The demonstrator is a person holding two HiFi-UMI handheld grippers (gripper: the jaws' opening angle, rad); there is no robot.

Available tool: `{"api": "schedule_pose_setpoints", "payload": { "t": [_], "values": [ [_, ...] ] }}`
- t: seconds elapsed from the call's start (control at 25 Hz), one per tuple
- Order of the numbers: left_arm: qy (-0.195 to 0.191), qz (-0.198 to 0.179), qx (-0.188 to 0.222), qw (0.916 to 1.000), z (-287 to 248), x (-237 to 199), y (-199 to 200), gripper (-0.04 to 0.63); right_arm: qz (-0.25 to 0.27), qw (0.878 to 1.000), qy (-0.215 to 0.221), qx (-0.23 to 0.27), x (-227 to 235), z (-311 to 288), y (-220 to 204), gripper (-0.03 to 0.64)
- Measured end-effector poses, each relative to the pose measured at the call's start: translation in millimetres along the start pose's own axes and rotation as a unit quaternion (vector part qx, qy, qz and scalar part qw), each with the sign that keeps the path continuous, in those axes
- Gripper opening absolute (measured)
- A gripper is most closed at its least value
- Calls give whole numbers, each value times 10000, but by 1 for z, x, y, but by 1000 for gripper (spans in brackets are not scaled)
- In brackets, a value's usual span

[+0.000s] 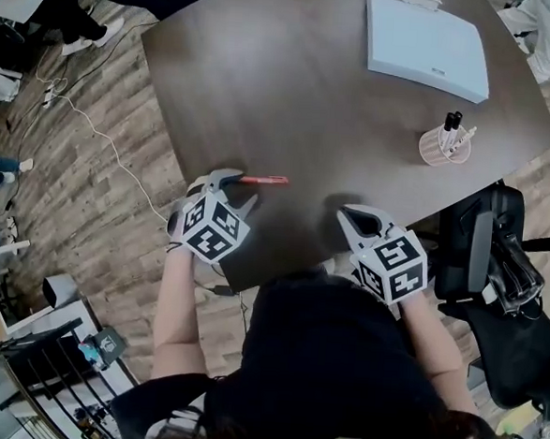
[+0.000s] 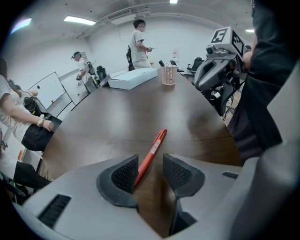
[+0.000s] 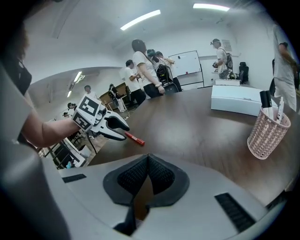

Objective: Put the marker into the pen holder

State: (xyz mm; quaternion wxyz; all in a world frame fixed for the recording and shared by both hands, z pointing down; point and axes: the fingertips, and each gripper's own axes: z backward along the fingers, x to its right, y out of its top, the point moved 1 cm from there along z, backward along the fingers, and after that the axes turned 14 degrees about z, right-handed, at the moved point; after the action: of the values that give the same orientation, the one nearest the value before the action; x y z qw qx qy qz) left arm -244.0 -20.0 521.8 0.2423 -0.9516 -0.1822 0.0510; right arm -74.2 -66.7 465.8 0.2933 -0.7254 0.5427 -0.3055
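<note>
Between the open left hand-held gripper's jaws: red marker, flat on counter, ungripped. Well beyond it: pen holder, white box. Alongside: right hand-held gripper, closed, empty.

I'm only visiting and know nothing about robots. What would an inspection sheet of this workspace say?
Surface: dark brown table.
Job's things: red marker lies flat near the table's near edge; pink mesh pen holder stands toward the right, holding other pens.
Clutter: flat white box at far edge.
Grippers: left gripper open, marker's end between its jaws, not clamped; right gripper shut, empty.
Cables: white cable on the floor, left of the table.
Surroundings: black office chair at right; people around the room.
</note>
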Motion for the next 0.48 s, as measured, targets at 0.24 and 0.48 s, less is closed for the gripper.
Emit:
{"api": "schedule_pose_setpoints", "payload": {
  "t": [0.24, 0.48],
  "values": [
    [-566, -533, -333, 9964, -23, 13, 17, 166, -110, 9998, -13, -186, 13, -10, -4, 17],
    [-945, -800, -691, 9899, -38, 16, 20, 153, -247, 9995, 8, -220, 21, -17, -5, 17]
  ]
}}
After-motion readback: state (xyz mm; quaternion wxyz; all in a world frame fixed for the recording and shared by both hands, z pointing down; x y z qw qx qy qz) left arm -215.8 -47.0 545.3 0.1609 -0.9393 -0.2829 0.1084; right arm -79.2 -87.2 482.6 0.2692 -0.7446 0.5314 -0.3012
